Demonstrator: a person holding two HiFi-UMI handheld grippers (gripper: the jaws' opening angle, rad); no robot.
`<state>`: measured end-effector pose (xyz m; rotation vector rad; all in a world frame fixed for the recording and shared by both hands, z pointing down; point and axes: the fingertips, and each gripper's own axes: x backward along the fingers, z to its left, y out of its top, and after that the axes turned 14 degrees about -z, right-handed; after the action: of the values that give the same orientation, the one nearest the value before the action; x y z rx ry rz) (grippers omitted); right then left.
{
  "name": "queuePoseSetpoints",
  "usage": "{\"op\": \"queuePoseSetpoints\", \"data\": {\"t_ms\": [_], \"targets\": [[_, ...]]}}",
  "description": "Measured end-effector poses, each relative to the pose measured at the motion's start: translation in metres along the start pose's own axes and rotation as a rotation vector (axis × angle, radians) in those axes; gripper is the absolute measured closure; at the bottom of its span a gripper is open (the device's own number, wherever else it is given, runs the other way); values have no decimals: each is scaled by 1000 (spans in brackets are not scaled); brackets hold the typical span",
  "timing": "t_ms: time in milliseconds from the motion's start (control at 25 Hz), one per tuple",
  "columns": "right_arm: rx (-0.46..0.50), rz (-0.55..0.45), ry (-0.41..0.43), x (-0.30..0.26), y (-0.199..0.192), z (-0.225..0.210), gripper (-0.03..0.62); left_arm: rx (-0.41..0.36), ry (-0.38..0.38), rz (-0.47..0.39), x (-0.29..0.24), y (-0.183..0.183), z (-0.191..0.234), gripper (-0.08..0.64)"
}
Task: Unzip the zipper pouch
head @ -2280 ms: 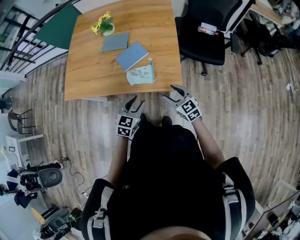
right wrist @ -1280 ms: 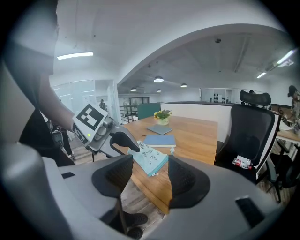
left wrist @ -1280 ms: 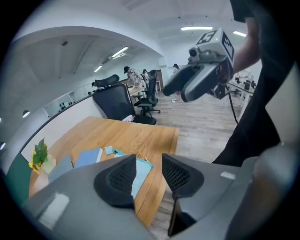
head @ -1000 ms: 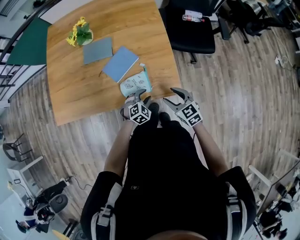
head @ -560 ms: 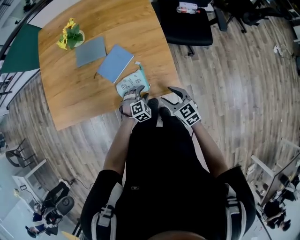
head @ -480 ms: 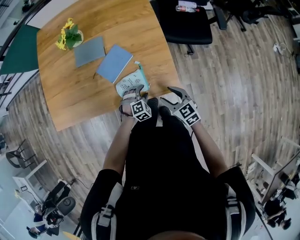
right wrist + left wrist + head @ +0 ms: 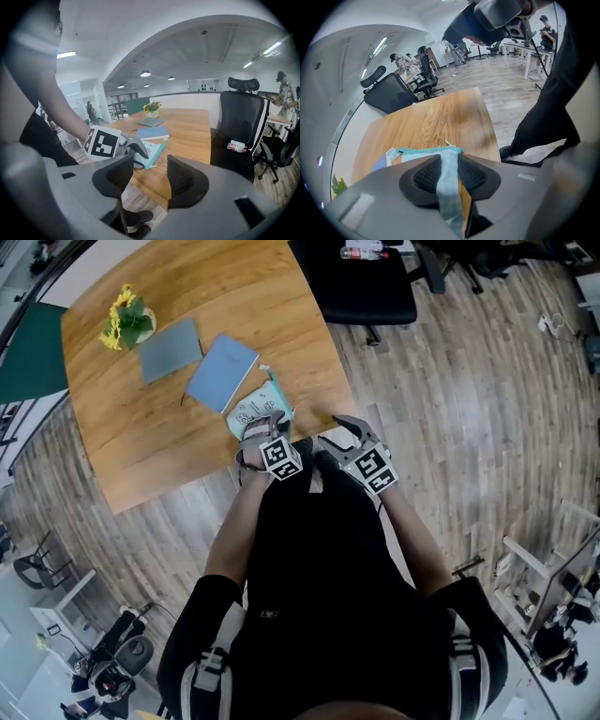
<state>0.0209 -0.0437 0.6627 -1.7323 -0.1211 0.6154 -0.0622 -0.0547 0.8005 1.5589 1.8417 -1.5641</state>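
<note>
- The round-cornered wooden bench (image 7: 178,442) carries everything, with plank flooring around it.
- A black office chair (image 7: 361,292) stands at the bench's far right corner.
- A blue rectangular notebook (image 7: 222,372) lies flat near the middle of the bench.
- A grey rectangular notebook (image 7: 171,350) lies just beyond the blue one, apart from it.
- The pale teal printed zipper pouch (image 7: 251,409) rests at the near edge of the bench, just beside the blue notebook. Its teal zipper strip runs along the right side.
- The left hand-held gripper (image 7: 258,430) points steeply down onto the pouch's near end. Its jaws have just been closing, and in the left gripper view both dark pads are clenched on a fold of the pouch fabric (image 7: 446,176).
- The right hand-held gripper (image 7: 333,430) hovers off the bench edge, near the pouch but apart from it. Its jaws stand released, with nothing between them (image 7: 150,178).
- A small pot of yellow flowers (image 7: 122,320) stands near the far left corner.
</note>
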Motion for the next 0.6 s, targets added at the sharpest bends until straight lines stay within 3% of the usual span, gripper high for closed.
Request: {"op": "queuePoseSetpoints", "data": {"t_ms": [240, 600], "targets": [[-5, 0, -24, -3, 3, -1, 365, 30, -17, -9, 5, -2, 7, 533], [-6, -13, -56, -20, 14, 1, 376, 82, -2, -155, 38, 15, 35, 548]]}}
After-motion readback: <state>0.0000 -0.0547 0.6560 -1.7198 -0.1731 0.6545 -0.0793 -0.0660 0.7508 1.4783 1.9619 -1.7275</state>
